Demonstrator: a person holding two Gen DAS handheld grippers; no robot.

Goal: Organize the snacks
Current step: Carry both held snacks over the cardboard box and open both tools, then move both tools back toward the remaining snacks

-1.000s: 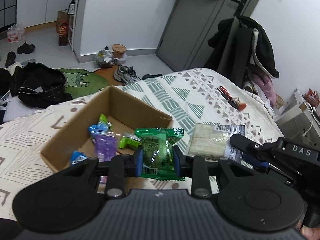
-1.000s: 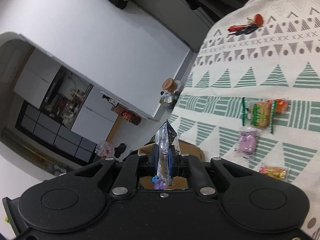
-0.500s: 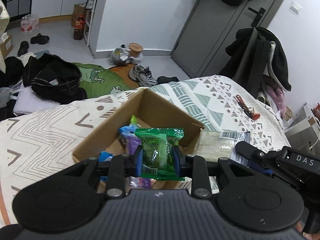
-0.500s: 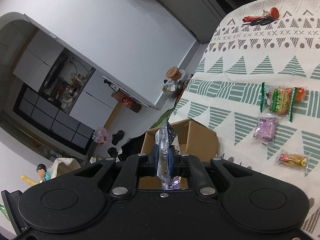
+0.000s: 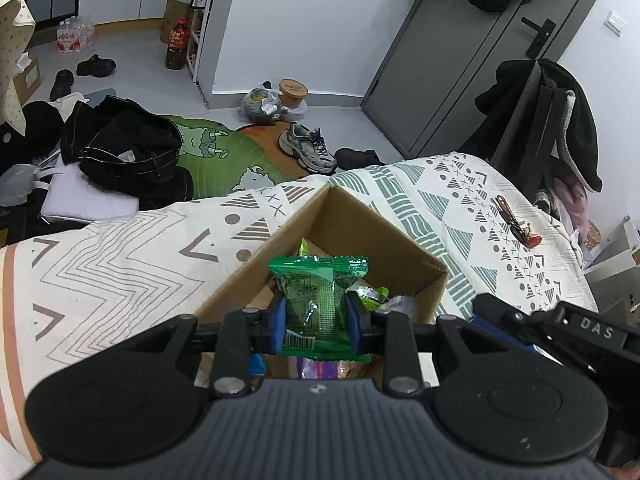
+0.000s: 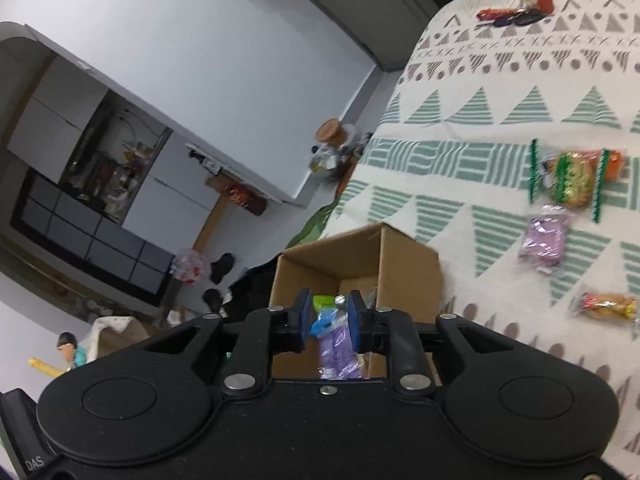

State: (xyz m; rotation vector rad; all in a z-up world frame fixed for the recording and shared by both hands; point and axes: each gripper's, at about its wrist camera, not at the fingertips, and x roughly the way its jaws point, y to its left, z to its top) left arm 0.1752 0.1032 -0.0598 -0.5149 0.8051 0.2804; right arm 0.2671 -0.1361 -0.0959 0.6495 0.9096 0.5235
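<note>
The left gripper point(image 5: 315, 317) is held over the open cardboard box point(image 5: 404, 256), pointing forward and down into it. Its two blue pads squeeze a green snack pack point(image 5: 318, 300) from both sides. The pack stands up tall – its long side runs up and down, with the zigzag top edge up high and a small barcode near the bottom. The wrapper is shiny, crinkly plastic.

The right gripper point(image 6: 328, 320) is tipped sideways and also points at the box point(image 6: 404, 264). Its pads are apart with nothing pinched between them. Through the gap you can see a purple and blue pack point(image 6: 336, 344) – it is blurry and seems to lie down in the box.

The box is brown with plain, flat walls and sits on a bed cover point(image 5: 120, 264) printed with zigzags, triangles and dots. More snacks lie flat on the cover point(image 6: 460, 160) beside the box: a biscuit pack point(image 6: 572, 178) with green edges, a soft purple pack point(image 6: 544, 240), and a small orange one point(image 6: 606, 306).
</note>
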